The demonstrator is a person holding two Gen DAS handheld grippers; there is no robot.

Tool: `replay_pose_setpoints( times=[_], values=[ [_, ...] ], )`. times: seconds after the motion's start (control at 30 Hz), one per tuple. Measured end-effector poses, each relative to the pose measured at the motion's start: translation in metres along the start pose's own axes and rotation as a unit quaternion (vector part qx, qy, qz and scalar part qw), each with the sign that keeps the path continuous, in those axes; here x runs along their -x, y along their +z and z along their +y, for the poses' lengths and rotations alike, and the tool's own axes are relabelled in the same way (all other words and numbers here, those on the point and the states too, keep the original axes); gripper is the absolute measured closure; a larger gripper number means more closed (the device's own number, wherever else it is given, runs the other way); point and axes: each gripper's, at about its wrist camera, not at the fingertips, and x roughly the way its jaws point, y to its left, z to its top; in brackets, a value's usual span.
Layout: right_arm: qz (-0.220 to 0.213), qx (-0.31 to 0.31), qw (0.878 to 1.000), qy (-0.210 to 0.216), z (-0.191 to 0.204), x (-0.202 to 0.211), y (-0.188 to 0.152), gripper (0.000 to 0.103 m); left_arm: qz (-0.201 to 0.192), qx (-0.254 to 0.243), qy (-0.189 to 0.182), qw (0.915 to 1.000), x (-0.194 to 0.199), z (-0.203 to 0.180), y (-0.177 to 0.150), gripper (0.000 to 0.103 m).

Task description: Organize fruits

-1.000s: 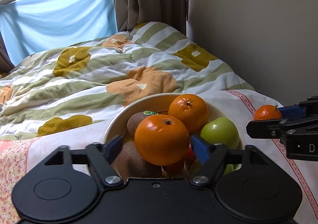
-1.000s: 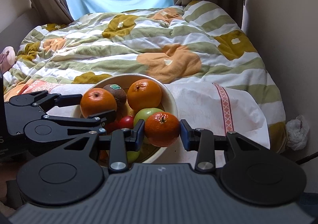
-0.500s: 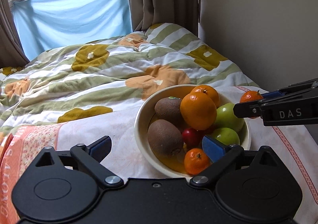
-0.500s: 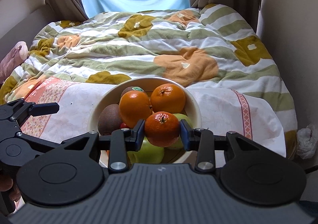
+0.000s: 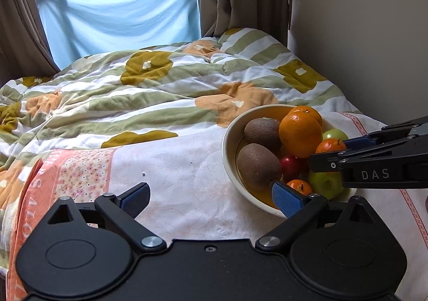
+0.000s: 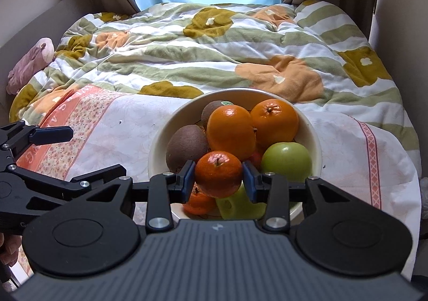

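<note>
A cream bowl (image 5: 230,156) (image 6: 160,146) sits on the bed and holds two oranges (image 6: 230,131), two kiwis (image 5: 258,167), green apples (image 6: 286,162), a small red fruit (image 5: 290,163) and a small mandarin (image 5: 299,186). My right gripper (image 6: 218,176) is shut on a mandarin (image 6: 218,174) and holds it over the bowl's near side; the gripper also shows in the left wrist view (image 5: 337,151). My left gripper (image 5: 211,199) is open and empty, just left of the bowl, above the cloth.
A white cloth with a pink floral border (image 5: 80,175) covers the near bed. A striped flowered duvet (image 5: 160,92) lies behind. A wall (image 5: 361,33) runs close on the right. A pink soft toy (image 6: 32,63) lies at the far left.
My left gripper let go of the large orange into the bowl, opened and drew back to the left. My right gripper moved over the bowl with the mandarin.
</note>
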Motion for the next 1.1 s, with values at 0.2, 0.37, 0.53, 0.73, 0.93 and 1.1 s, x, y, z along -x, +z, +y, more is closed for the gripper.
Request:
replay_pose_setpoints(
  times=[0.2, 0.37, 0.53, 0.73, 0.93, 1.1],
  values=[
    [-0.004, 0.017, 1.000, -0.019, 0.010, -0.004, -0.004, 0.019, 0.005, -0.001, 0.003, 1.0000, 0.001, 0.005, -0.006, 0.003],
    [-0.008, 0.003, 1.000, -0.023, 0.005, -0.001, -0.007, 0.007, 0.008, -0.002, 0.004, 1.0000, 0.002, 0.006, -0.010, 0.003],
    [-0.016, 0.003, 1.000, -0.017, 0.001, 0.011, -0.006, 0.007, 0.001, 0.003, 0.016, 0.9999, 0.011, 0.005, -0.007, 0.003],
    [-0.032, 0.008, 0.999, -0.017, 0.001, 0.038, -0.003, 0.007, -0.026, 0.013, 0.029, 0.9992, 0.038, 0.002, -0.001, 0.003],
    [-0.069, -0.008, 0.997, -0.039, 0.006, 0.098, -0.003, 0.004, -0.066, 0.017, 0.031, 0.9972, 0.092, -0.003, 0.004, 0.003],
    [-0.100, -0.023, 0.993, -0.062, 0.019, 0.159, -0.014, 0.000, -0.091, 0.038, 0.039, 0.9943, 0.145, 0.002, 0.002, 0.003]
  ],
)
